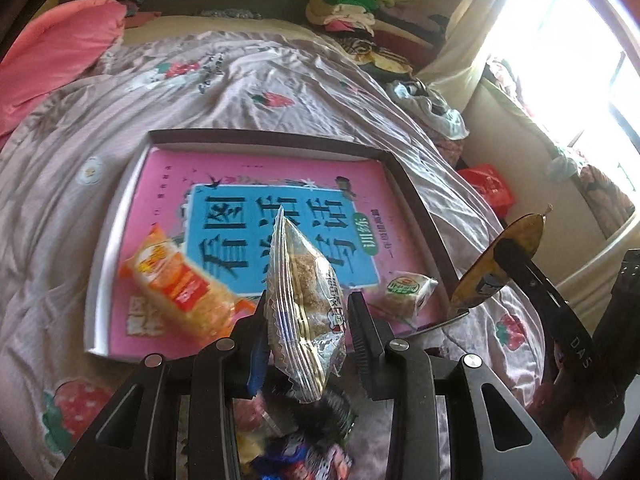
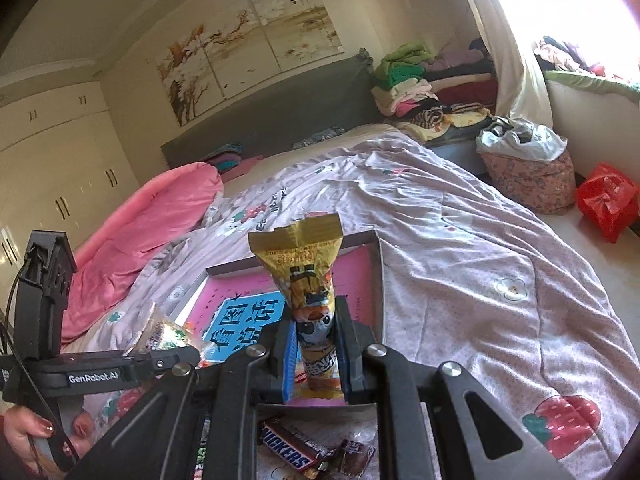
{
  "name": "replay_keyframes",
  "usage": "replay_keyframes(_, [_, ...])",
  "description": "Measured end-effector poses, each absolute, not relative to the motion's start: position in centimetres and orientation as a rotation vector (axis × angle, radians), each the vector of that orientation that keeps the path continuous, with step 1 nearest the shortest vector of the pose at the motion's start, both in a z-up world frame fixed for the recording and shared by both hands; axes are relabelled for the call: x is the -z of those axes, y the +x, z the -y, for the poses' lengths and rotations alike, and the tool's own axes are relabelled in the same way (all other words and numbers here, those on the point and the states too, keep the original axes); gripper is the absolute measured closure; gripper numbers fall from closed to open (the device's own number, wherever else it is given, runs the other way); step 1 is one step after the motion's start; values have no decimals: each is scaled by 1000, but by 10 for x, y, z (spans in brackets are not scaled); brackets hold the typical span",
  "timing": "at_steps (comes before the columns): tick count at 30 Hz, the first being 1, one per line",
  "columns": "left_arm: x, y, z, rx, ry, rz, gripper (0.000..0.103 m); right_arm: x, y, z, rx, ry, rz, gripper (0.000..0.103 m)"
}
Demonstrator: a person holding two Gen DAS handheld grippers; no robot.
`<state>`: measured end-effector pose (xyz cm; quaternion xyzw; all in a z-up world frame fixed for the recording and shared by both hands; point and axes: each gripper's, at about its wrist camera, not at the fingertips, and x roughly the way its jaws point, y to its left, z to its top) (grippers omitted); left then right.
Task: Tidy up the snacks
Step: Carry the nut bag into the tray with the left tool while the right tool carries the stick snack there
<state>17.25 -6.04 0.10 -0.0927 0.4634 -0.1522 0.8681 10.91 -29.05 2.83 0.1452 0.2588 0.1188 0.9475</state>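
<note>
A shallow box (image 1: 420, 204) with a pink and blue book cover inside lies on the bed. An orange cracker pack (image 1: 180, 284) and a small green-label cake (image 1: 408, 292) lie in it. My left gripper (image 1: 308, 320) is shut on a clear pack of brown cakes (image 1: 308, 304), above the box's near edge. My right gripper (image 2: 316, 344) is shut on a yellow snack packet (image 2: 308, 280), upright over the box (image 2: 378, 264); that packet also shows in the left wrist view (image 1: 496, 264). Loose snacks, including a Snickers bar (image 2: 292, 452), lie under the grippers.
The box rests on a pink strawberry-print quilt (image 2: 460, 240). A pink duvet (image 2: 140, 224) lies at the left. Folded clothes (image 2: 420, 92), a flowered basket (image 2: 528, 172) and a red bag (image 2: 606, 200) stand beside the bed at the right.
</note>
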Motion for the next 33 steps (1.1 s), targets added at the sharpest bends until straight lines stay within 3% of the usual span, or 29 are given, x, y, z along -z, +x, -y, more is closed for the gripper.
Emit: replay_keyframes(33, [32,192,79,341,-193,-1037,66,14,147,268,-283,242,-669,86])
